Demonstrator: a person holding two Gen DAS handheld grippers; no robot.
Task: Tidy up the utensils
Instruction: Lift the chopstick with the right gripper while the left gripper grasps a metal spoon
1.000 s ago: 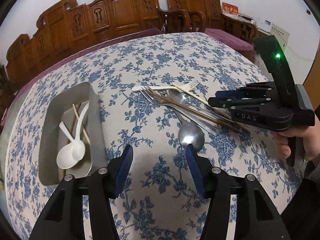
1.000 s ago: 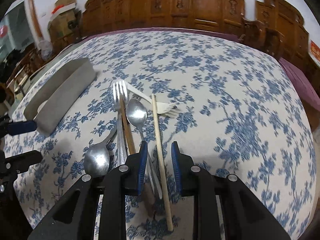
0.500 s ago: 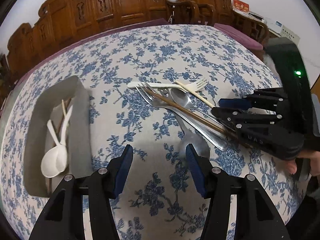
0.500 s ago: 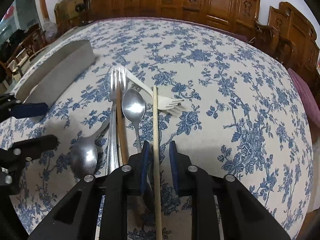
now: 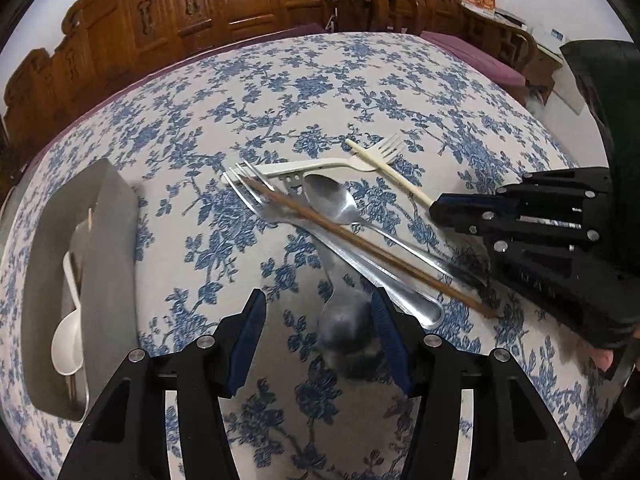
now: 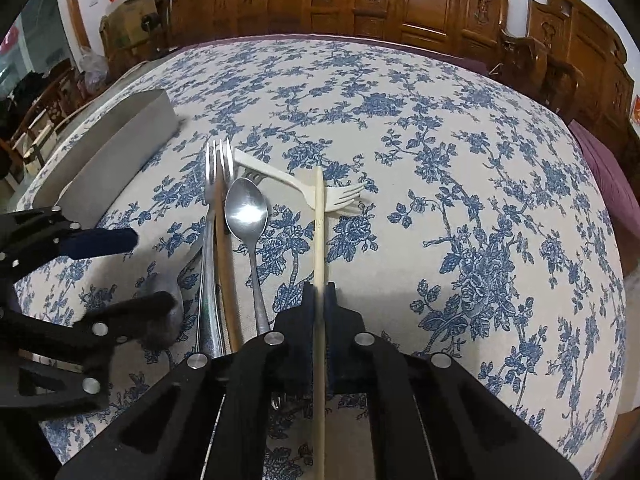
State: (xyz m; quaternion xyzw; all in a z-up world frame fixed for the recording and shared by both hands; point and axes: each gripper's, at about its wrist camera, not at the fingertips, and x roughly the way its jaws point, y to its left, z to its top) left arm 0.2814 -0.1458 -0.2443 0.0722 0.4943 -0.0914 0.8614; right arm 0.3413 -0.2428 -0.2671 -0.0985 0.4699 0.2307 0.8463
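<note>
Right gripper (image 6: 319,300): closing tight on the pale chopstick (image 6: 318,224), fingers pinching it partway along its length; the stick is running forward out of the jaws and back under the gripper body.
Pale chopstick tip: lying across the white fork (image 6: 296,184), near that fork's tines.
Left gripper (image 5: 316,332): hanging open over the tablecloth (image 5: 360,88), holding nothing; its blue pads (image 5: 246,340) are standing well apart.
Lower spoon (image 5: 346,324): sitting partly between the left gripper's open fingers, bowl toward the camera; it is blurring here, so whether a pad is touching it is hard to say.
Steel fork (image 6: 210,240): lying beside the brown chopstick (image 6: 226,280), tines pointing away from the right gripper.
Upper spoon (image 6: 248,224): resting just right of the brown chopstick, bowl up and catching light.
Pile: the fork, spoons and brown chopstick are overlapping in one loose heap mid-table.
Tray (image 5: 112,240): standing at the left of the heap, well apart from it.
Tray contents: a white spoon (image 5: 68,340) is lying inside, with what look like thin sticks beside it.
</note>
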